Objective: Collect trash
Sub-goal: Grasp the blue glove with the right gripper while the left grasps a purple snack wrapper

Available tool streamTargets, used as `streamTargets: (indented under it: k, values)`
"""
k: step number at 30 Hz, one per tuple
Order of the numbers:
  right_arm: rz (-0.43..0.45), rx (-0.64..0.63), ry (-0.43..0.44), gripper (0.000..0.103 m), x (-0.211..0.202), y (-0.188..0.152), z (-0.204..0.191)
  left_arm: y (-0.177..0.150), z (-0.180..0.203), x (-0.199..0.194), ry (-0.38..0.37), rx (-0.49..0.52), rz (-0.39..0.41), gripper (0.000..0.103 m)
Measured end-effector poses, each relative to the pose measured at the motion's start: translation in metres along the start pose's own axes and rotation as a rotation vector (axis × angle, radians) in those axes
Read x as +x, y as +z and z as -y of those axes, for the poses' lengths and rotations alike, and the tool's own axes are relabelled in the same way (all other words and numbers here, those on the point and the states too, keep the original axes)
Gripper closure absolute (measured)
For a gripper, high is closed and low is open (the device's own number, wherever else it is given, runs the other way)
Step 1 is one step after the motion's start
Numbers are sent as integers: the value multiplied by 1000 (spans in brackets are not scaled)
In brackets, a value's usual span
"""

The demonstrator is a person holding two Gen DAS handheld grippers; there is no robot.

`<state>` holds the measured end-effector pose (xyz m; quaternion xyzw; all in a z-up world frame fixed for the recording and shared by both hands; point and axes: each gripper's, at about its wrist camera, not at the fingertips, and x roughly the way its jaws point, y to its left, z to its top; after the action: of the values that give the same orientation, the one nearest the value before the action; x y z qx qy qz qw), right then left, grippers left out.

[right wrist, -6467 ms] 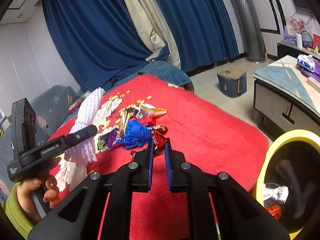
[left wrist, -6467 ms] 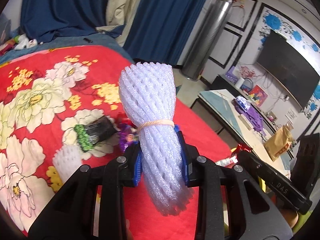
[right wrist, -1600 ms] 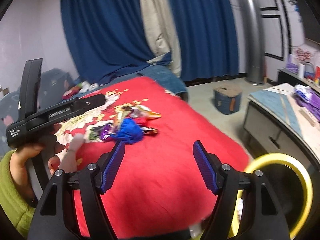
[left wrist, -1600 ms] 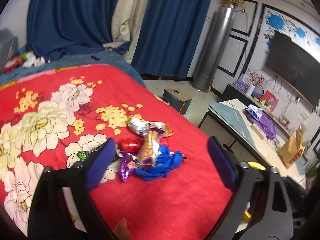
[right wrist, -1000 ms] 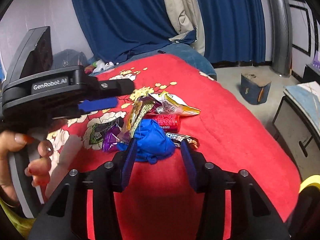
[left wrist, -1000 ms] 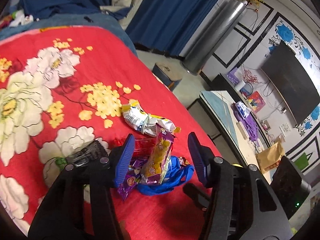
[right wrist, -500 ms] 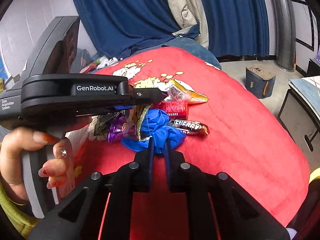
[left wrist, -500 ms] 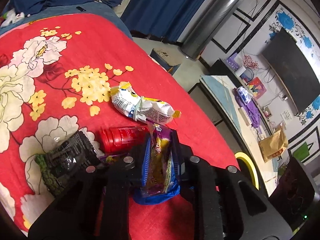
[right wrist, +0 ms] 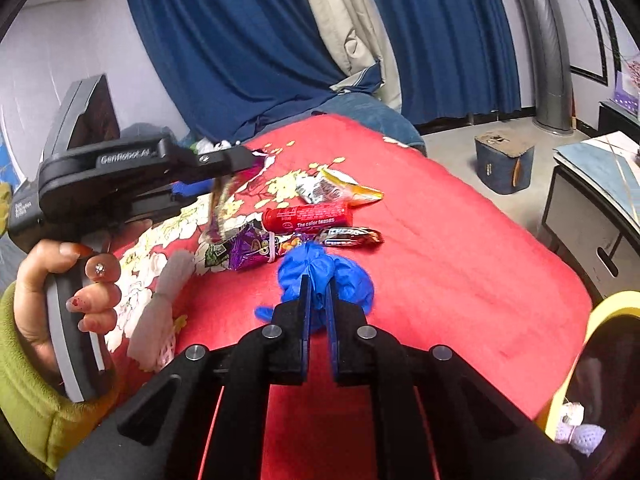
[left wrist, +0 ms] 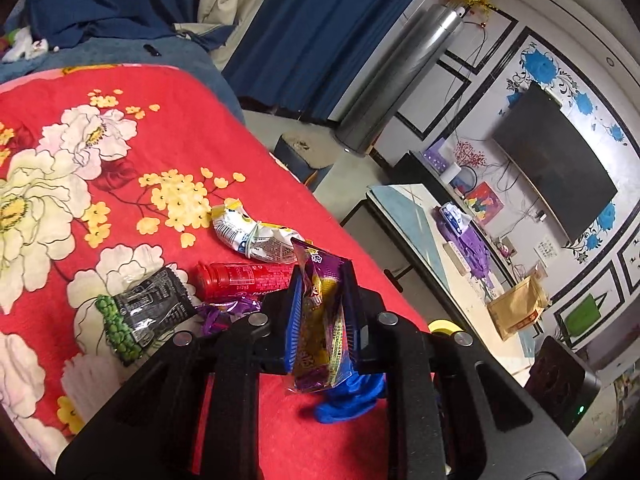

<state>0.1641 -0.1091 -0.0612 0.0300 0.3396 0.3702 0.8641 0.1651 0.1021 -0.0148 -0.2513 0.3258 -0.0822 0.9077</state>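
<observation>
The red floral bed carried the trash heap, with the yellow-rimmed bin at 4 o'clock in the right view, probably kept near for short drops. The left tool pinched a purple snack wrapper, now raised off the heap it touched half a second before. The right tool pinched the blue glove, now lifted toward the camera.

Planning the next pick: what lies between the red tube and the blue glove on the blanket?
In the right wrist view, a dark candy bar wrapper lies between the red tube and the blue glove, which the right gripper holds.
</observation>
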Motion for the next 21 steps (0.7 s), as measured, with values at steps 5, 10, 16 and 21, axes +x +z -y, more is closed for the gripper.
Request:
streamTargets:
  k: [5, 10, 16, 21]
  values:
    - [34, 15, -20, 97, -17, 3, 6, -4, 7, -10, 0, 14, 20, 90]
    - [77, 10, -38, 97, -38, 4, 8, -7, 20, -16, -4, 51, 37, 90]
    - [125, 17, -52, 97, -60, 5, 14, -13, 38, -19, -11, 98, 45, 90]
    - [152, 22, -76, 97, -77, 4, 22, -20, 53, -18, -22, 134, 42, 90]
